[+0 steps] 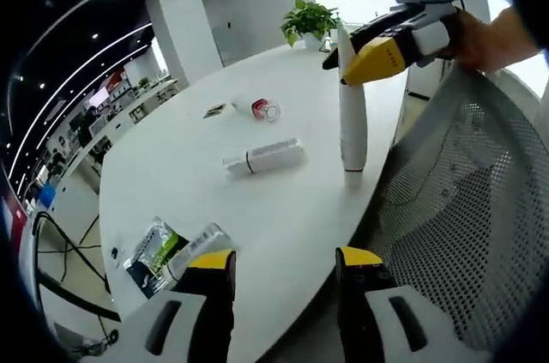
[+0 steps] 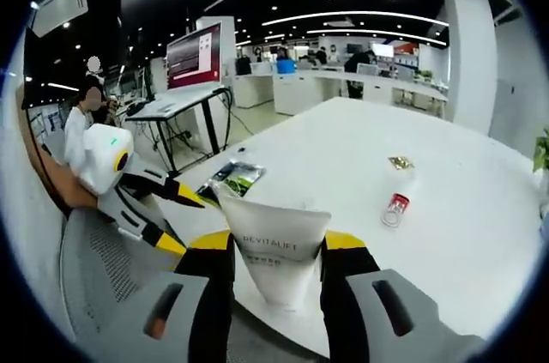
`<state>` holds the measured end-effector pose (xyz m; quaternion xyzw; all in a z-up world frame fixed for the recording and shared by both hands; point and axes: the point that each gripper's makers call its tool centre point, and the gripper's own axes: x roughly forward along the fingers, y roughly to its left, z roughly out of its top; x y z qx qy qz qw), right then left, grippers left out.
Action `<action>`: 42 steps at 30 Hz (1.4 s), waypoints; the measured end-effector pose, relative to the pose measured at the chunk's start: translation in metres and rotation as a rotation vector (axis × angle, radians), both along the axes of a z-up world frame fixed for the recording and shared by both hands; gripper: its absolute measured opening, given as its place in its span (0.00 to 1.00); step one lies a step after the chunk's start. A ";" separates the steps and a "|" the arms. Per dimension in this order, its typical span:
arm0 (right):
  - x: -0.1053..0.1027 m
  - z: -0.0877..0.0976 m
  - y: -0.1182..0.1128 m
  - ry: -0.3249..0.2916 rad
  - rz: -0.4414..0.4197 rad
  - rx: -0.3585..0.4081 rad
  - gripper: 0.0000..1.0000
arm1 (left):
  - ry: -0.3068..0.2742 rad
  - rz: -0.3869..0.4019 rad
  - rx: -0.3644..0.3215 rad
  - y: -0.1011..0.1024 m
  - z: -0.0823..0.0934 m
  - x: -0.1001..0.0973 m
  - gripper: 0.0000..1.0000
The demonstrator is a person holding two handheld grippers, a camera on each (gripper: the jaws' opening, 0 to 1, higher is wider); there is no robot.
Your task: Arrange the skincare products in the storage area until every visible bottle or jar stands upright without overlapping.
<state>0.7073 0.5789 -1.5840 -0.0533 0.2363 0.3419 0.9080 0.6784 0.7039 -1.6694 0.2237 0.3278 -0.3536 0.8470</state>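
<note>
A white tube [image 1: 352, 123] stands upright on its cap near the table's right edge, and my right gripper [image 1: 347, 58] is shut on its upper end. In the right gripper view the same tube [image 2: 276, 253], printed REVITALIFT, sits clamped between the jaws of the right gripper [image 2: 276, 243]. A clear bottle [image 1: 262, 157] lies on its side in the middle of the white table [image 1: 189, 191]. Farther back lies a small red-capped jar [image 1: 264, 109] [image 2: 395, 207]. My left gripper [image 1: 285, 258] [image 2: 176, 219] hangs open over the table's near edge, with nothing between its fingers.
A green-and-black packet [image 1: 153, 250] [image 2: 236, 176] and a clear bottle [image 1: 196, 245] lie at the near-left edge. A small gold item [image 1: 219, 110] [image 2: 400, 162] rests beside the jar. A grey mesh chair [image 1: 463, 200] stands against the table's right side. A potted plant [image 1: 309, 20] sits at the far end.
</note>
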 end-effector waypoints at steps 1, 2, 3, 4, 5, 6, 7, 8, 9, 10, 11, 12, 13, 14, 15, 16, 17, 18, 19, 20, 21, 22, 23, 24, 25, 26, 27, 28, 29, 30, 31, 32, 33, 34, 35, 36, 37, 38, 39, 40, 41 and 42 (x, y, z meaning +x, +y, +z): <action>-0.001 0.000 0.000 -0.002 -0.001 -0.004 0.36 | 0.001 0.003 0.000 0.001 0.000 0.000 0.48; -0.001 0.000 -0.001 -0.003 -0.002 -0.005 0.36 | 0.001 0.003 -0.001 0.001 0.000 0.000 0.48; -0.002 -0.001 -0.001 -0.003 -0.004 -0.006 0.36 | 0.002 0.001 -0.003 0.000 0.000 0.000 0.48; -0.003 -0.001 -0.002 0.000 -0.008 -0.004 0.36 | 0.001 -0.002 -0.002 0.000 0.000 0.000 0.48; -0.004 -0.002 -0.003 0.005 -0.008 -0.010 0.36 | 0.002 -0.003 0.000 0.000 0.000 -0.001 0.48; -0.005 -0.005 -0.003 0.011 -0.004 -0.026 0.36 | 0.001 -0.003 -0.002 0.000 0.000 -0.001 0.48; -0.006 -0.006 -0.003 0.008 0.000 -0.039 0.36 | 0.000 -0.004 -0.003 -0.001 0.000 -0.001 0.48; -0.006 -0.008 -0.002 0.004 0.009 -0.060 0.37 | -0.001 -0.005 -0.004 -0.001 0.001 -0.001 0.48; -0.006 -0.009 -0.001 0.008 0.011 -0.061 0.38 | -0.003 -0.005 -0.004 -0.001 0.001 -0.001 0.48; -0.007 -0.010 0.000 0.014 0.013 -0.063 0.39 | -0.005 -0.005 -0.005 -0.001 0.001 0.000 0.48; -0.007 -0.011 0.000 0.017 0.016 -0.065 0.40 | -0.005 -0.003 -0.005 0.000 0.001 0.000 0.48; -0.007 -0.013 0.000 0.023 0.017 -0.074 0.40 | -0.006 -0.001 -0.007 0.000 0.001 0.000 0.48; -0.007 -0.013 0.000 0.025 0.019 -0.075 0.41 | -0.008 -0.001 -0.007 0.000 0.001 0.000 0.47; -0.007 -0.014 0.000 0.033 0.019 -0.074 0.41 | -0.008 -0.001 -0.007 0.000 0.002 0.000 0.47; -0.007 -0.016 0.000 0.053 0.018 -0.067 0.41 | -0.008 -0.001 -0.008 0.000 0.002 0.000 0.47; -0.008 -0.017 0.000 0.070 0.020 -0.064 0.41 | -0.009 -0.002 -0.007 0.000 0.002 0.000 0.47; -0.008 -0.020 -0.001 0.094 0.016 -0.066 0.40 | -0.010 -0.001 -0.007 0.000 0.002 0.000 0.47; -0.008 -0.021 -0.001 0.099 0.016 -0.065 0.40 | -0.010 0.000 -0.007 0.000 0.002 0.000 0.47; -0.008 -0.023 0.000 0.109 0.016 -0.065 0.40 | -0.009 0.001 -0.007 0.001 0.002 0.000 0.47; -0.008 -0.024 0.000 0.117 0.015 -0.066 0.40 | -0.011 0.001 -0.008 0.001 0.002 0.000 0.47; -0.008 -0.025 0.000 0.121 0.013 -0.070 0.39 | -0.015 0.002 -0.008 0.001 0.003 0.001 0.47; -0.008 -0.025 0.000 0.125 0.011 -0.071 0.37 | -0.016 0.004 -0.009 0.001 0.003 0.001 0.47; -0.007 -0.026 -0.001 0.136 0.006 -0.066 0.34 | -0.016 0.005 -0.010 0.001 0.003 0.001 0.47; -0.007 -0.026 -0.001 0.144 0.002 -0.063 0.34 | -0.017 0.005 -0.010 0.001 0.003 0.001 0.47; -0.007 -0.026 0.001 0.151 0.004 -0.059 0.34 | -0.020 0.005 -0.010 0.001 0.004 0.002 0.47; -0.008 -0.026 0.002 0.155 0.004 -0.065 0.33 | -0.021 0.005 -0.011 0.001 0.004 0.002 0.47; -0.008 -0.026 0.003 0.158 0.007 -0.069 0.33 | -0.022 0.007 -0.013 0.001 0.005 0.002 0.47; -0.009 -0.026 0.005 0.167 0.012 -0.071 0.33 | -0.024 0.007 -0.012 0.002 0.005 0.002 0.47; -0.009 -0.026 0.006 0.169 0.014 -0.072 0.32 | -0.024 0.008 -0.013 0.002 0.005 0.002 0.47; -0.009 -0.027 0.006 0.172 0.016 -0.074 0.32 | -0.025 0.008 -0.014 0.001 0.005 0.002 0.47; -0.010 -0.027 0.007 0.174 0.016 -0.073 0.32 | -0.027 0.008 -0.014 0.002 0.005 0.002 0.47; -0.010 -0.027 0.007 0.178 0.014 -0.071 0.32 | -0.028 0.008 -0.014 0.002 0.005 0.002 0.47; -0.009 -0.027 0.008 0.180 0.011 -0.069 0.31 | -0.028 0.009 -0.014 0.002 0.006 0.003 0.47; -0.009 -0.027 0.008 0.183 0.008 -0.065 0.31 | -0.028 0.009 -0.013 0.002 0.005 0.002 0.46; -0.009 -0.027 0.008 0.184 0.006 -0.064 0.31 | -0.026 0.008 -0.012 0.002 0.005 0.002 0.46; -0.009 -0.027 0.008 0.185 0.004 -0.061 0.31 | -0.024 0.007 -0.011 0.002 0.005 0.002 0.46; -0.008 -0.027 0.008 0.185 0.003 -0.060 0.31 | -0.023 0.006 -0.010 0.002 0.005 0.002 0.46; -0.007 -0.027 0.008 0.191 -0.002 -0.055 0.31 | -0.023 0.006 -0.009 0.002 0.004 0.002 0.46; -0.007 -0.027 0.008 0.191 -0.002 -0.054 0.31 | -0.023 0.005 -0.009 0.002 0.004 0.002 0.46; -0.006 -0.027 0.008 0.193 -0.002 -0.054 0.31 | -0.022 0.007 -0.009 0.002 0.004 0.002 0.46; -0.005 -0.027 0.008 0.196 -0.003 -0.052 0.31 | -0.022 0.007 -0.009 0.002 0.004 0.002 0.46; -0.005 -0.027 0.008 0.198 -0.001 -0.051 0.31 | -0.021 0.006 -0.008 0.002 0.004 0.001 0.46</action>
